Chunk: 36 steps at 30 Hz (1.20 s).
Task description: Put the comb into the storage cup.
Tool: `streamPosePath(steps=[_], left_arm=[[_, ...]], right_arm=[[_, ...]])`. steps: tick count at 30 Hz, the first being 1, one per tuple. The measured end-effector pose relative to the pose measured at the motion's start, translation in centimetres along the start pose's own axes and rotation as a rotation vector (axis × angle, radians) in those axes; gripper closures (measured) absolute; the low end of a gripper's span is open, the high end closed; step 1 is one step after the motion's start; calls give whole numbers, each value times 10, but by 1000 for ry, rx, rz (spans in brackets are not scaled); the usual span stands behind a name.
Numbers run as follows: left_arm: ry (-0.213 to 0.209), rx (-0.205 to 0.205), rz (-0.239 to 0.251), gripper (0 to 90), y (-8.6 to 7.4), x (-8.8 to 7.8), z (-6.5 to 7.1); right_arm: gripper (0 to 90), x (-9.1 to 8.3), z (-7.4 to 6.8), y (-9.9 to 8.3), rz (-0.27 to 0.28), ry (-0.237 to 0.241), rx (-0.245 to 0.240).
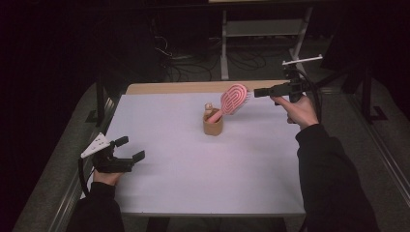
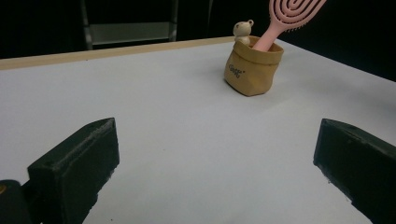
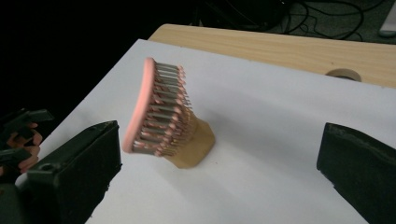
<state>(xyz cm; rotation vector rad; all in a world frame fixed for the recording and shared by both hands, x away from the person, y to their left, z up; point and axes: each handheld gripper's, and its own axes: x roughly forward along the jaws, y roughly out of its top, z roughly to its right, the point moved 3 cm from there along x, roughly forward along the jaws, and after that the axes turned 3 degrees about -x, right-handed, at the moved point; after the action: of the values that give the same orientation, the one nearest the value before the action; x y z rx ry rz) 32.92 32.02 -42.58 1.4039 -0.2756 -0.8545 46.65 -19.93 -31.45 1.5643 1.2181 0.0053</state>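
Observation:
A pink hairbrush (image 1: pixel 234 98) stands handle-down in a small tan pouch (image 1: pixel 212 126) near the middle of the white table (image 1: pixel 193 183). A cream bear figure (image 1: pixel 209 107) pokes out of the pouch beside the handle. My right gripper (image 1: pixel 256 92) hovers just right of the brush head, open and apart from it; the right gripper view shows the bristles (image 3: pixel 159 112) and the pouch (image 3: pixel 194 144) ahead between its wide jaws. My left gripper (image 1: pixel 131 148) sits open at the table's near left. The left gripper view has the pouch (image 2: pixel 252 70) and brush (image 2: pixel 289 14) far ahead.
A bare wooden strip (image 1: pixel 193 87) runs along the table's far edge, with a round ring (image 3: pixel 344 73) set in it. Beyond it are a white metal stand (image 1: pixel 225 48) and loose cables (image 1: pixel 183 63) on the floor. Dark rails flank both table sides.

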Motion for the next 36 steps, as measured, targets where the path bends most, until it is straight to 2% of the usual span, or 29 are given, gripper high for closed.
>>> streamPosePath(steps=[11, 21, 36], left_arm=[[3, -3, -5, 0, -1, 0, 0], [5, -1, -3, 0, -1, 0, -1], [3, -4, -8, 0, -1, 0, 0]], right_arm=[[0, -12, 14, -19, 1, -27, -3], [0, -13, 22, -39, -7, -43, -6], [0, -19, 15, -66, 21, -14, -17]])
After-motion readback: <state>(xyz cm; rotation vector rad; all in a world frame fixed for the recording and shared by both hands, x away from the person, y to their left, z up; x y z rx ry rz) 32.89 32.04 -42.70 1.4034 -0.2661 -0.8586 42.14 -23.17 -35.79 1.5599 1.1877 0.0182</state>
